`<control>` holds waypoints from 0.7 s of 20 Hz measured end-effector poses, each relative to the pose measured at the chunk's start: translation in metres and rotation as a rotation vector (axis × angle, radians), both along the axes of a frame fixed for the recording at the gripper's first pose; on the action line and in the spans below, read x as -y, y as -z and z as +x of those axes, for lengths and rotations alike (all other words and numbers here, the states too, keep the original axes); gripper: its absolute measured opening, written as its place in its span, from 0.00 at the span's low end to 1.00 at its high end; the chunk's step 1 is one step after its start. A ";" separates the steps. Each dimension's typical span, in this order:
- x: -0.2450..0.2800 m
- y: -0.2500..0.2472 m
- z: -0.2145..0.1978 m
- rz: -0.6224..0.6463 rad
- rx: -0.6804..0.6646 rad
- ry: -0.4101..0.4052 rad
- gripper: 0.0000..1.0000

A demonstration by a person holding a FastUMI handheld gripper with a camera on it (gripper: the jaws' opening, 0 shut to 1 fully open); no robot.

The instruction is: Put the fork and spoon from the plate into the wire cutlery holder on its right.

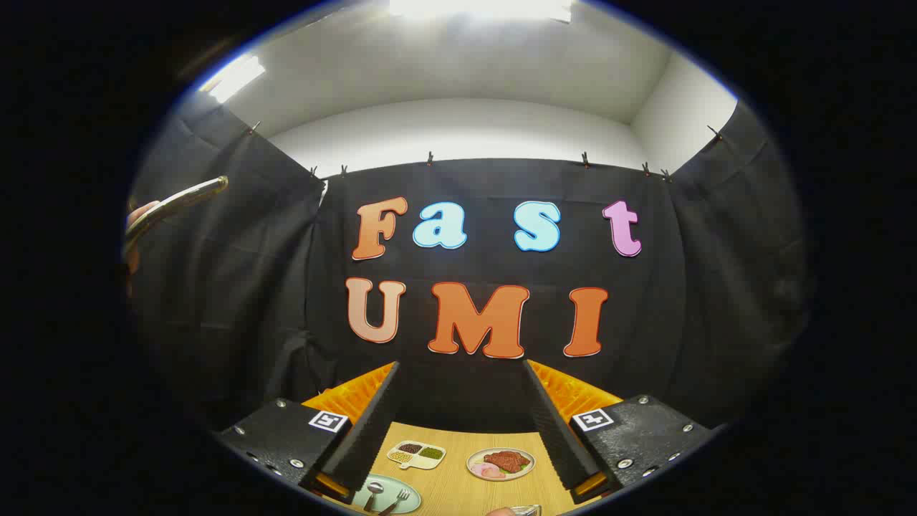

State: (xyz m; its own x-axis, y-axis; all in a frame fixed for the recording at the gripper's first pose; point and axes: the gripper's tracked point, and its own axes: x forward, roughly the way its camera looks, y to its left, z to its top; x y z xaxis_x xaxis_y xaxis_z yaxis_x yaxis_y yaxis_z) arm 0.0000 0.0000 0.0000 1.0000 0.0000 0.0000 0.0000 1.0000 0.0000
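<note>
My gripper (460, 408) is held high above the wooden table (458, 476), its two black ribbed fingers (369, 430) wide apart with nothing between them. Far below, beside the left finger, a pale green plate (390, 494) carries a spoon (372, 493) and a fork (397, 500) lying side by side. A bit of the wire cutlery holder (525, 510) peeks in to the right of the plate, close to the right finger's base, mostly cut off.
Beyond the green plate sit a small divided dish (416, 454) with grains and a plate of meat (501, 463). At the left, a person's hand (136, 222) holds a shiny curved object (179, 201). Black cloth walls ring the table.
</note>
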 end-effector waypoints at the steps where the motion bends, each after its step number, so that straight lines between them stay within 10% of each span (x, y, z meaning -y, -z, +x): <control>1: 0.001 0.001 0.000 -0.001 -0.001 0.000 0.98; 14: 0.006 0.013 0.002 0.011 -0.019 -0.031 0.98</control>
